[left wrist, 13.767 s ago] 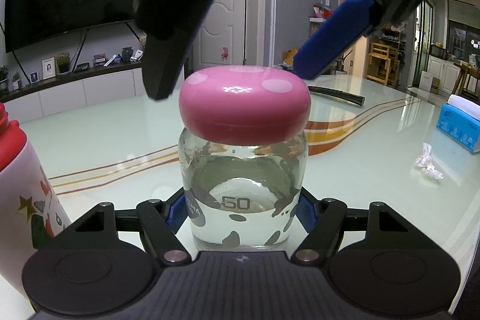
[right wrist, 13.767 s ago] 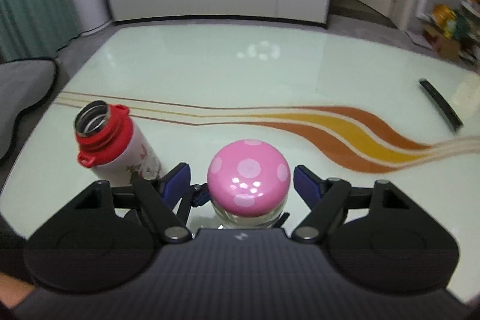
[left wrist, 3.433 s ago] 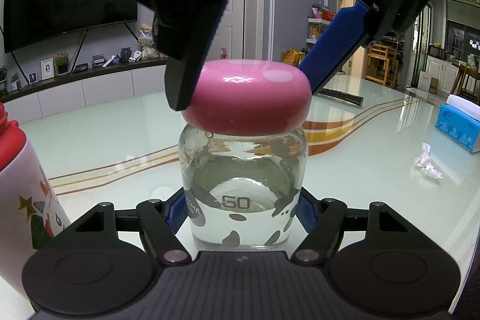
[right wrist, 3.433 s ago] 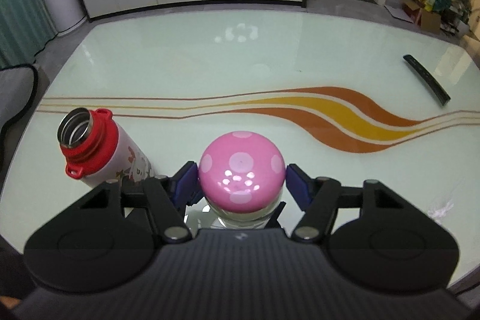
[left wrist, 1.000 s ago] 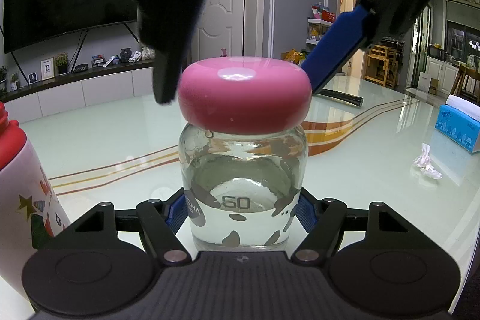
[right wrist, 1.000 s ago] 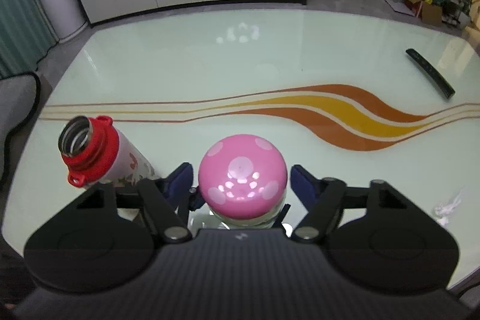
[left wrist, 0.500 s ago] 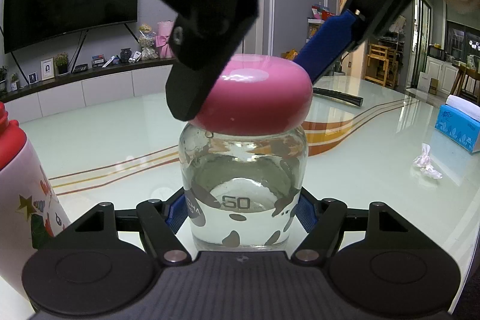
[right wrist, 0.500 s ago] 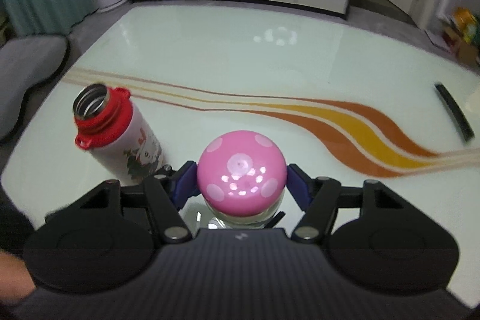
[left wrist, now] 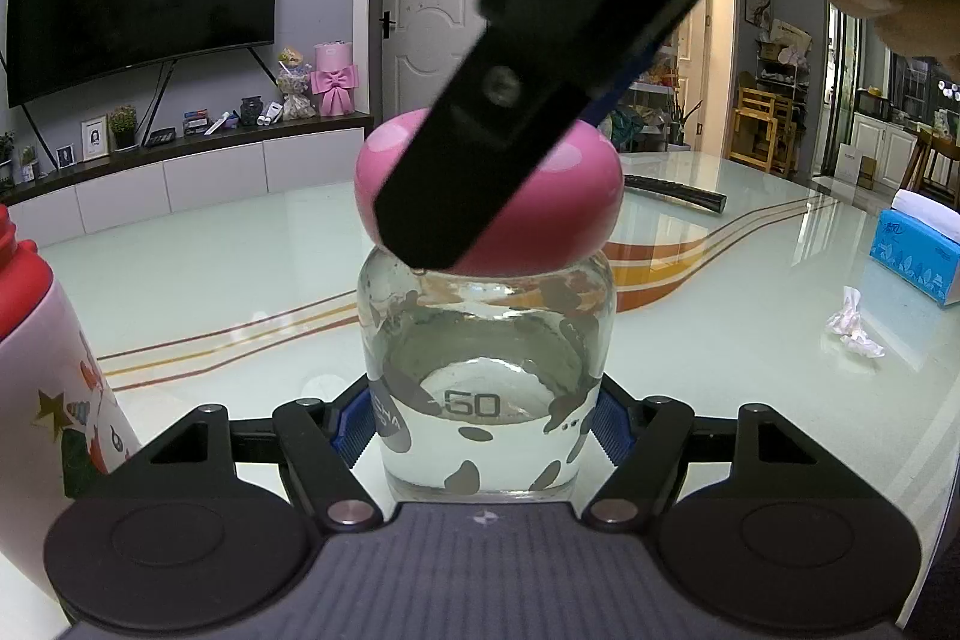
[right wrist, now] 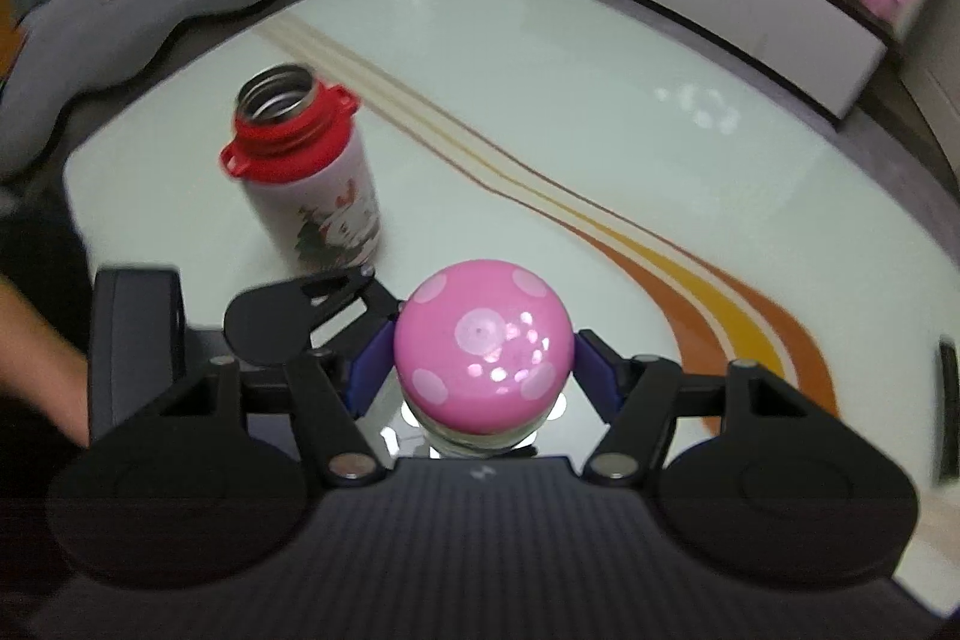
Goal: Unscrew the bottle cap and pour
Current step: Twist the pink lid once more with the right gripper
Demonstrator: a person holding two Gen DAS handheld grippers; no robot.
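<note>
In the left wrist view a black finger of the right tool (left wrist: 516,148) crosses the pink spotted cap (left wrist: 576,214) and hides most of its front; the second finger is largely concealed behind the cap, only a blue strip showing. The red-collared flask (left wrist: 42,358) is cut off at the left edge, its mouth out of view. The right wrist view is motion-blurred, so background shelving is illegible, and the cap covers nearly all of the glass below it.

The glass bottle (left wrist: 486,376) stands upright on the glossy tabletop (left wrist: 750,340), holding clear water (a "50" mark reads on its wall). The left tool (left wrist: 483,427) is clenched on the bottle's lower body, blue pads touching the glass on both sides. The right tool (right wrist: 480,370) comes from above, its blue pads (right wrist: 367,370) pressed to opposite sides of the cap (right wrist: 480,358), grasping it. The cap sits on the bottle's neck.

The flask (right wrist: 306,172) stands open-mouthed near the bottle, on its left. A dark remote (left wrist: 675,192), a crumpled tissue (left wrist: 852,325) and a blue tissue box (left wrist: 918,259) lie well apart.
</note>
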